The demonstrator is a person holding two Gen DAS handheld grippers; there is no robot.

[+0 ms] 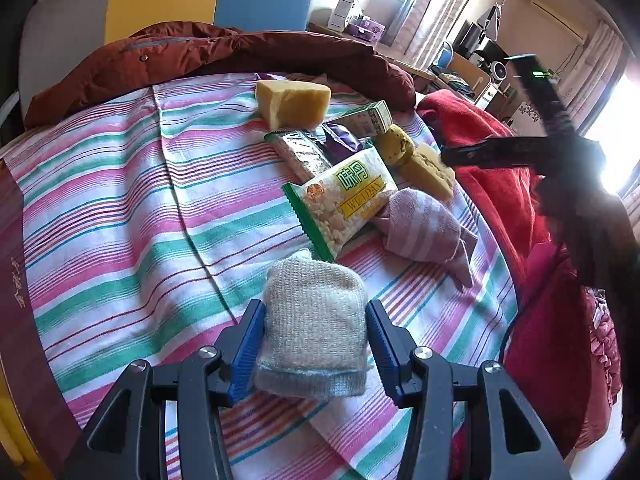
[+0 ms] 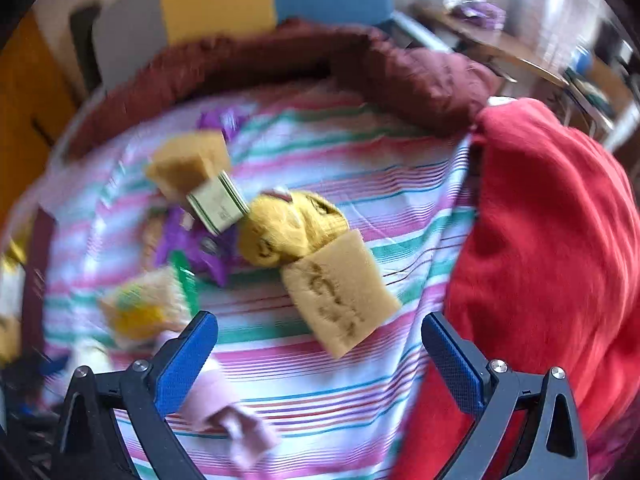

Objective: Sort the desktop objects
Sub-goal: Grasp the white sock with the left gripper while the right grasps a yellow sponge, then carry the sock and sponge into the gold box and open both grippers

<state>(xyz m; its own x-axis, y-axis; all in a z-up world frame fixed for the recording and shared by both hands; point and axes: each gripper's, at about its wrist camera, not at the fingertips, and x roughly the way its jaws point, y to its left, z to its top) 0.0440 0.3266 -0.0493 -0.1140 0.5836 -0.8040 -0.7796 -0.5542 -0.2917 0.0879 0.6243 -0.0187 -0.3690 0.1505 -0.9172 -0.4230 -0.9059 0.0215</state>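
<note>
The left gripper (image 1: 316,336) pinches a beige knitted rolled sock (image 1: 314,320) across its soft, light middle, near the striped bedsheet's (image 1: 120,200) front edge. The right gripper (image 2: 320,356) hovers with jaws spread above a tan sponge block (image 2: 340,292) toward the right edge. No container is visible; a green-edged snack packet (image 1: 344,200) lies loose.
</note>
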